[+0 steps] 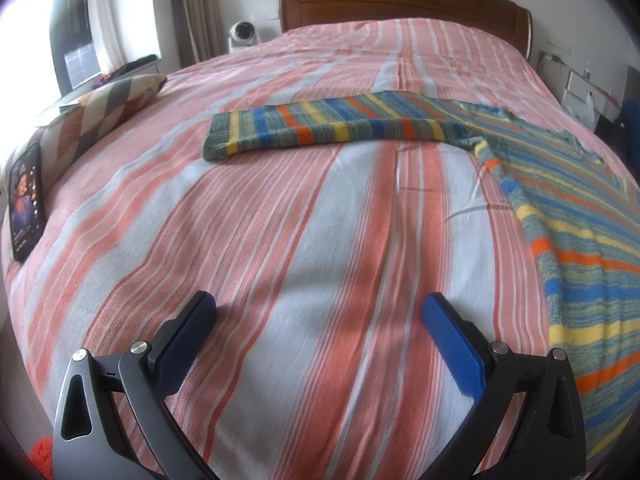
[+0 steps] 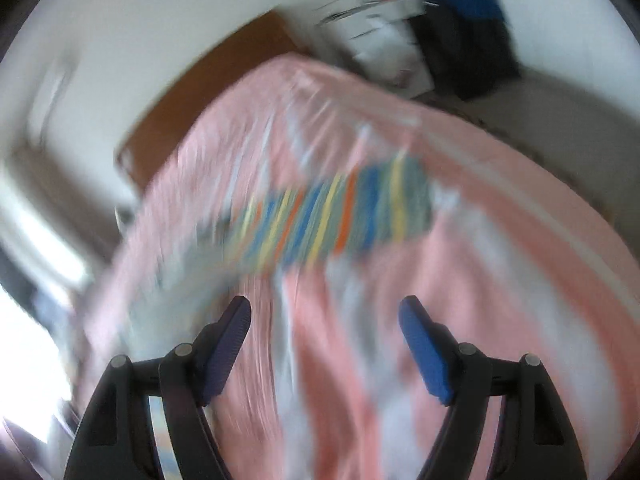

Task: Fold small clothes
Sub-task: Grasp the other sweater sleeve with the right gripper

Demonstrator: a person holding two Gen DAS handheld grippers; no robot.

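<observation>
A small knitted sweater [image 1: 568, 216] with blue, yellow, orange and green stripes lies flat on the bed. Its body runs down the right side of the left wrist view, and one sleeve [image 1: 320, 128] stretches out to the left across the bed. My left gripper [image 1: 320, 308] is open and empty, low over the bedspread, short of the sleeve and left of the body. The right wrist view is badly motion-blurred. There my right gripper [image 2: 324, 312] is open and empty above the bed, with a striped part of the sweater [image 2: 340, 216] ahead of it.
The bed has a pink and white striped spread [image 1: 280, 240] and a wooden headboard [image 1: 400, 0]. A patterned pillow [image 1: 104, 112] and a phone [image 1: 26, 204] with a lit screen lie at the left edge. A small white camera [image 1: 243, 32] stands behind the bed. Dark and blue items [image 2: 464, 20] stand beside the bed.
</observation>
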